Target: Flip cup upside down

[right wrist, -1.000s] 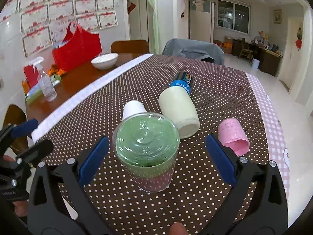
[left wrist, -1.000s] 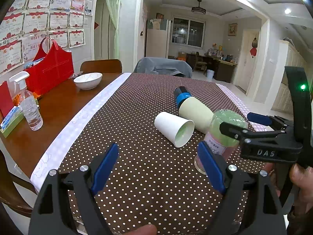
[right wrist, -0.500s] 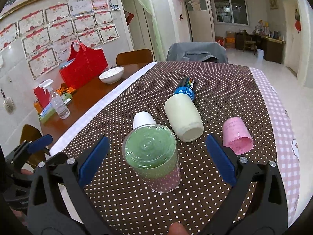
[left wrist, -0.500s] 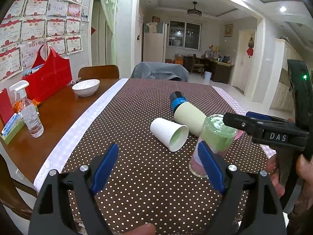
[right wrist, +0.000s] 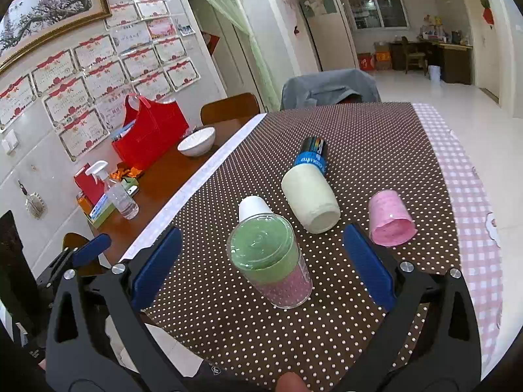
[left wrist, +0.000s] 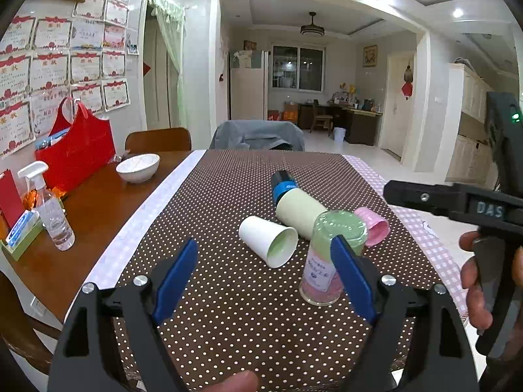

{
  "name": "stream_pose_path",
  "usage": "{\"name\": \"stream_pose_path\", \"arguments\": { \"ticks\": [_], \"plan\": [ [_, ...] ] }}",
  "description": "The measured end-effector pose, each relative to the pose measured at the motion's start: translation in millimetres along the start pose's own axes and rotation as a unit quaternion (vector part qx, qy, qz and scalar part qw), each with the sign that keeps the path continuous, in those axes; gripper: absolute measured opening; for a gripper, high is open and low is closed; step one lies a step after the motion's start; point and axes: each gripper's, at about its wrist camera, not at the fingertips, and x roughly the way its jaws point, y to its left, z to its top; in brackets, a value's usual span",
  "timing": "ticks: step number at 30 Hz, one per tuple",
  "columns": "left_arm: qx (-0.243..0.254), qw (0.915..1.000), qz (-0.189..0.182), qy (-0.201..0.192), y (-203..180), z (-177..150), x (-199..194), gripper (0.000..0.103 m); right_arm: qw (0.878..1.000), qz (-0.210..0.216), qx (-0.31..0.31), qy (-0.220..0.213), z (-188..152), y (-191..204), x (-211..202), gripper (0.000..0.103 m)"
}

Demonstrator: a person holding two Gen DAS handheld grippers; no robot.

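Note:
A clear plastic cup with a green and pink filling stands on the dotted brown tablecloth, its wider green end up; it also shows in the right wrist view. My left gripper is open and empty, held back above the cloth left of the cup. My right gripper is open, its blue pads either side of the cup and apart from it; in the left wrist view one of its fingers juts in from the right.
A white paper cup, a cream bottle with a blue cap and a pink cup lie on their sides behind it. A bowl, red bag and spray bottle sit on the wooden table at left.
Both grippers have pulled back and up from the clear cup, which now looks smaller and farther. The cup stands where it was.

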Motion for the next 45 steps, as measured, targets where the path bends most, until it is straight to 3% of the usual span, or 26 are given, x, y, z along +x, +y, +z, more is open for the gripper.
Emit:
{"name": "stream_pose_path", "arguments": {
  "ticks": [5, 9, 14, 20, 31, 45],
  "plan": [
    [0.012, 0.9999, 0.005, -0.007, -11, 4, -12, 0.082, 0.999, -0.025, -0.016, -0.035, -1, 8, -28, 0.097],
    [0.017, 0.9997, 0.008, -0.019, -12, 10, -24, 0.082, 0.995, -0.074, -0.026, -0.066, -5, 10, -44, 0.097],
    [0.016, 0.9991, 0.011, -0.037, -14, 16, -41, 0.082, 0.987, -0.128, -0.045, -0.087, -16, 16, -56, 0.097],
    [0.011, 0.9989, 0.007, -0.046, -17, 16, -53, 0.082, 0.979, -0.163, -0.062, -0.105, -34, 27, -65, 0.097],
    [-0.01, 0.9982, 0.02, -0.056, -11, 12, -65, 0.082, 0.971, -0.187, -0.08, -0.121, -46, 44, -64, 0.097],
    [-0.011, 0.9976, 0.019, -0.066, -17, 10, -69, 0.082, 0.97, -0.188, -0.076, -0.13, -44, 46, -73, 0.097]
  ]
}}
